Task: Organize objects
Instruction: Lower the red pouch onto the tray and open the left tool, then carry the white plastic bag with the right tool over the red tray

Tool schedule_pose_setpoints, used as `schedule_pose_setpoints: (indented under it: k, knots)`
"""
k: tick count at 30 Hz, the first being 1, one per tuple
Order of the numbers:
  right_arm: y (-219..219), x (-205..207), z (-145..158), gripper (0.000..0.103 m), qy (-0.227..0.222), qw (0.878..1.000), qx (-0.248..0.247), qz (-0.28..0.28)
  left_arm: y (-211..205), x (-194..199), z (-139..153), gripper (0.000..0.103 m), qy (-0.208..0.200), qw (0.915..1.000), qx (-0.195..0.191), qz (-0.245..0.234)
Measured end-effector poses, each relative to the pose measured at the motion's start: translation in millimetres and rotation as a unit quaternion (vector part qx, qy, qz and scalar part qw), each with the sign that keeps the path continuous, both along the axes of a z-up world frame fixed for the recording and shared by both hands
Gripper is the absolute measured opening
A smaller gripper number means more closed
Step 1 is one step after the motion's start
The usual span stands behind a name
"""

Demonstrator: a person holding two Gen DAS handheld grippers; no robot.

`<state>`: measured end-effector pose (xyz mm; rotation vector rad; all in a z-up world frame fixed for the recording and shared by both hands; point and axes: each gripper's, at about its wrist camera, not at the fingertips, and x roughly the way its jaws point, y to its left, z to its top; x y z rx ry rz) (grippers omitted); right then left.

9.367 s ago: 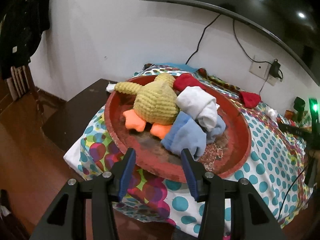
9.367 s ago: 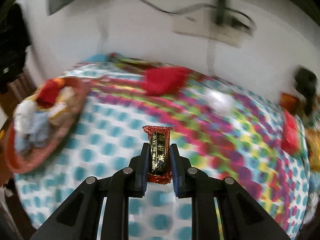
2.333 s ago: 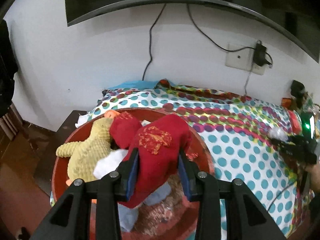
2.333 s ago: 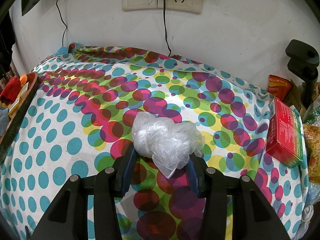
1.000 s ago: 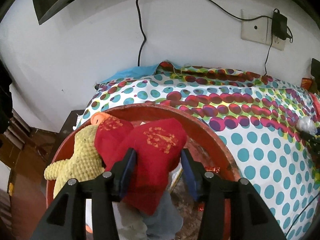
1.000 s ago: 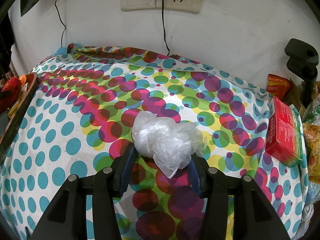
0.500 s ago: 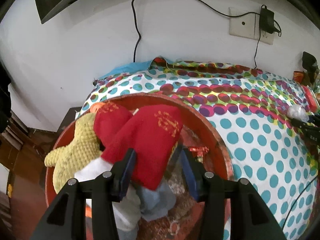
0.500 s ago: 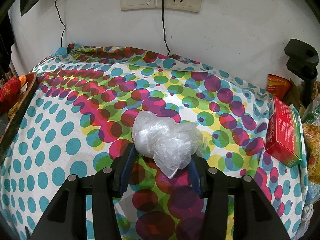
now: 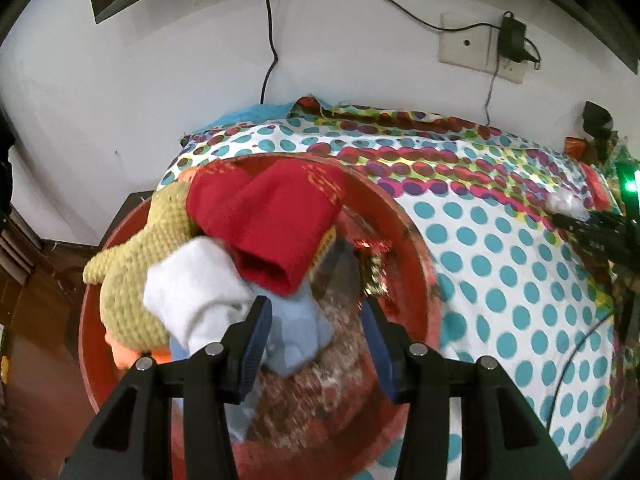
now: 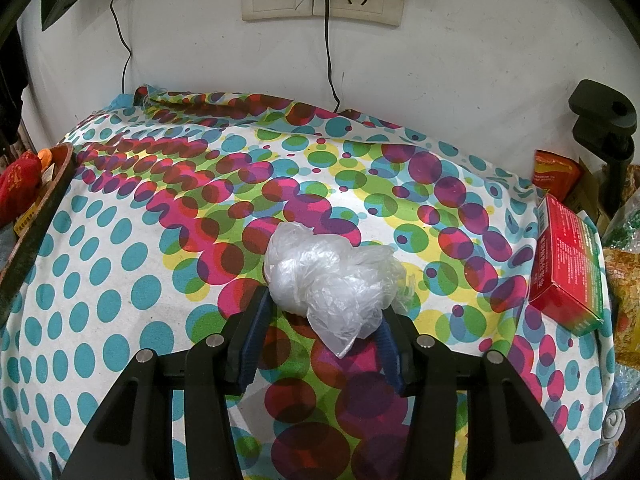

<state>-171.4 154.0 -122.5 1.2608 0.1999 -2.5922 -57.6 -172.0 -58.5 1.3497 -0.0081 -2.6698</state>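
A red sock (image 9: 276,224) is lying atop the pile in the round red tray (image 9: 416,264), newly let go by the left gripper (image 9: 318,344), whose jaws are now standing apart and empty above a pale blue cloth (image 9: 298,340), a white sock (image 9: 196,292) and a knitted yellow duck (image 9: 136,256). Across the polka-dot tablecloth (image 10: 120,264), well apart from the tray, the right gripper (image 10: 320,336) is clamping a crumpled clear plastic bag (image 10: 328,280), apparently next for sorting.
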Motion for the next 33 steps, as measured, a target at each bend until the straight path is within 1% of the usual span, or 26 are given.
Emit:
schedule_pose_setpoints:
  k: [2, 4, 6, 8, 10, 12, 16, 18, 20, 24, 25, 28, 31, 33]
  knots:
    - [0, 0, 0, 0.047, 0.0, 1.0, 0.0, 0.0, 3, 11, 1, 0.048, 0.003, 0.9999, 0.012, -0.005]
    - [0, 0, 0, 0.047, 0.0, 1.0, 0.0, 0.0, 7, 23, 4, 0.048, 0.012, 0.9999, 0.009, -0.006]
    - [1, 0, 0, 0.047, 0.001, 1.0, 0.001, 0.0, 13, 33, 5, 0.048, 0.011, 0.9998, 0.008, -0.015]
    - [0, 0, 0, 0.047, 0.0, 1.0, 0.0, 0.0, 16, 43, 6, 0.048, 0.016, 0.9998, 0.006, -0.012]
    - [-2, 0, 0, 0.047, 0.0, 1.0, 0.001, 0.0, 21, 54, 8, 0.048, 0.021, 0.9995, 0.008, -0.021]
    - [-4, 1, 1, 0.047, 0.001, 1.0, 0.003, 0.0, 26, 66, 8, 0.048, 0.022, 0.9994, 0.003, -0.028]
    - [-3, 0, 1, 0.047, 0.002, 1.0, 0.006, 0.0, 30, 90, 0, 0.048, 0.01, 0.9993, -0.003, -0.035]
    - [-6, 1, 1, 0.047, 0.003, 1.0, 0.008, 0.0, 28, 102, -5, 0.048, 0.008, 0.9995, -0.009, -0.03]
    - [-6, 1, 2, 0.046, 0.005, 1.0, 0.011, 0.0, 23, 113, -8, 0.048, 0.009, 0.9996, -0.004, -0.027]
    - [-4, 1, 2, 0.046, 0.007, 1.0, 0.018, 0.0, 13, 125, -15, 0.048, 0.018, 0.9998, 0.003, -0.009]
    - [-3, 1, 3, 0.046, 0.008, 1.0, 0.02, 0.001, 10, 127, -17, 0.048, 0.021, 0.9997, 0.012, -0.005]
    - [-4, 1, 3, 0.046, 0.008, 1.0, 0.02, 0.001, 6, 130, -18, 0.048, 0.032, 0.9993, 0.019, -0.002]
    - [-2, 0, 3, 0.046, 0.008, 1.0, 0.021, 0.0, 6, 135, -15, 0.048, 0.06, 0.9982, -0.007, 0.002]
    - [-6, 1, 3, 0.046, 0.009, 1.0, 0.022, 0.0, 3, 137, -13, 0.048, 0.072, 0.9974, -0.011, 0.005]
